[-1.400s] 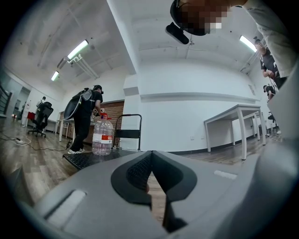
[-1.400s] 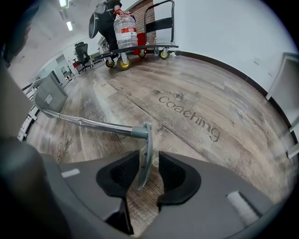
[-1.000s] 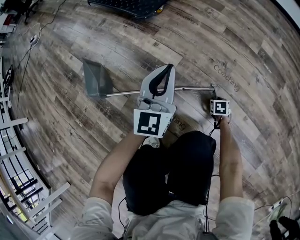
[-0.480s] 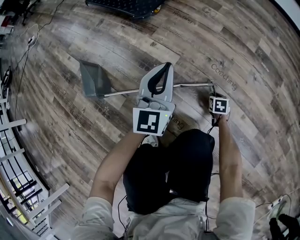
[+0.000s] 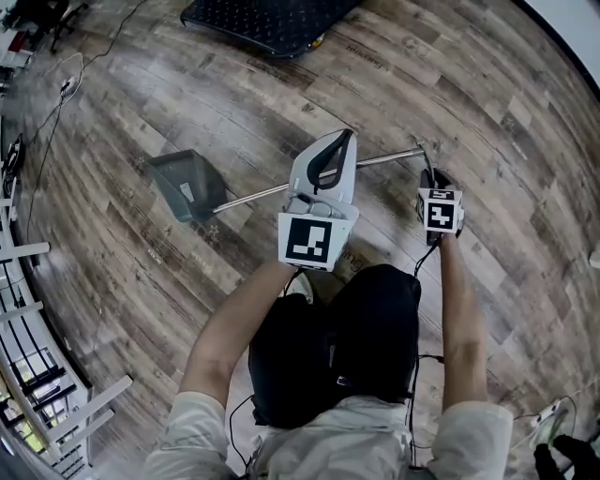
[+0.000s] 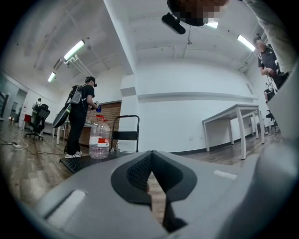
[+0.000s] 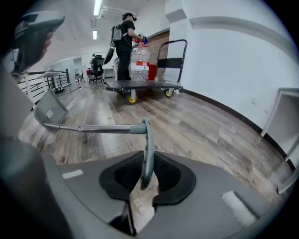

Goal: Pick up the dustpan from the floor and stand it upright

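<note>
- The right tongs [image 5: 433, 176] have just been closing. They now pinch the grey loop [image 7: 147, 140] at the end of the long-handled grey plastic dustpan [image 5: 183, 185], and the loop sits squarely between the pads.
- A second ago the metal handle [image 5: 253, 197] lay flat along the wood-plank floor [image 5: 487, 112]. Now its gripped end is off the boards and the shaft slopes up toward the person.
- The scoop has tipped with that lift. From where I stand it looks to rest on the floor by one edge, out to the person's left.
- The left tongs [image 5: 333, 150] are pressed together with nothing between them. They are held level above the middle of the handle, and I can't tell whether they touch it.
- So the pick-up looks under way. Standing the dustpan upright is not yet done, and I'd judge the handle needs to swing up over the scoop.
- Around the scoop the floor is bare, so it has room to pivot.
- The black flat trolley [image 5: 272, 21] is well apart beyond the dustpan, and a thin cable [image 5: 58, 98] lies far to the left.
- The white rails [image 5: 28, 281] stand along the left edge, clear of the scoop.
- The tight spots are the person's knees just under the handle and the left tongs hanging over its path.
</note>
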### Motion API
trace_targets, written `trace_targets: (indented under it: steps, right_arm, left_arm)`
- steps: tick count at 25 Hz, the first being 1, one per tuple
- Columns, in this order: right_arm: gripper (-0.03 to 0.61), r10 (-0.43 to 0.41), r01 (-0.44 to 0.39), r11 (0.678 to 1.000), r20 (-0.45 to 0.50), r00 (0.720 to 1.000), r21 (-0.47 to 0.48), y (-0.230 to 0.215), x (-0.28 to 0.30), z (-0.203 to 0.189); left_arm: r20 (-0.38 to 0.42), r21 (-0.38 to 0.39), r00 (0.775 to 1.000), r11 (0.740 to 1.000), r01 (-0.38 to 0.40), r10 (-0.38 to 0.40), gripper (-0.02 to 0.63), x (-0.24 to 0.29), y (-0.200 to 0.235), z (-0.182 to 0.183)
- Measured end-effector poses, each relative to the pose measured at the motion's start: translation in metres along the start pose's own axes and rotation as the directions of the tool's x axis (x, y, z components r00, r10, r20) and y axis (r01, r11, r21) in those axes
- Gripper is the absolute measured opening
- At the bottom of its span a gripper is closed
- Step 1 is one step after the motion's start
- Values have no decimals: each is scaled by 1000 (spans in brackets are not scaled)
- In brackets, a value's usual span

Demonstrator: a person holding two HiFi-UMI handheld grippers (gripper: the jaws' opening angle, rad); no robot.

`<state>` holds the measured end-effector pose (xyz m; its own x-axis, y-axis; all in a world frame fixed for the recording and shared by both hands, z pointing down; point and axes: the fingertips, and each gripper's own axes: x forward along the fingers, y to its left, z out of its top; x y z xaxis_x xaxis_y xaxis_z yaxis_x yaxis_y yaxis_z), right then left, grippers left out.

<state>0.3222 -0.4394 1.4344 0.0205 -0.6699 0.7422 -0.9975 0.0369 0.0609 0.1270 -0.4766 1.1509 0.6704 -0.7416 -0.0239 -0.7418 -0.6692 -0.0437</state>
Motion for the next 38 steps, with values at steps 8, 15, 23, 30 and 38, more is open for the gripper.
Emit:
trace_targets:
  steps: [8, 15, 23, 30, 38]
  right_arm:
    - [74, 5, 52, 979, 273, 962, -200, 17, -89, 140]
    - [74, 21, 117, 960, 485, 874, -253, 43, -178, 223]
    - [75, 71, 249, 889, 651, 756, -385, 78, -276, 309]
    - [75, 108, 412, 775, 743, 661, -479, 109, -353, 384]
    - [74, 134, 564, 633, 793, 595, -530, 125, -431, 447]
  left_arm:
    - [53, -6, 998, 1000, -20, 20, 20, 8, -13, 73]
    - [96, -24, 991, 995, -95, 97, 20, -11, 5, 127]
    - [118, 6, 980, 986, -165, 163, 20, -41, 26, 180]
    - [128, 7, 962, 969, -246, 243, 20, -63, 60, 231]
    - [159, 11, 949, 961, -276, 271, 20, -85, 70, 288]
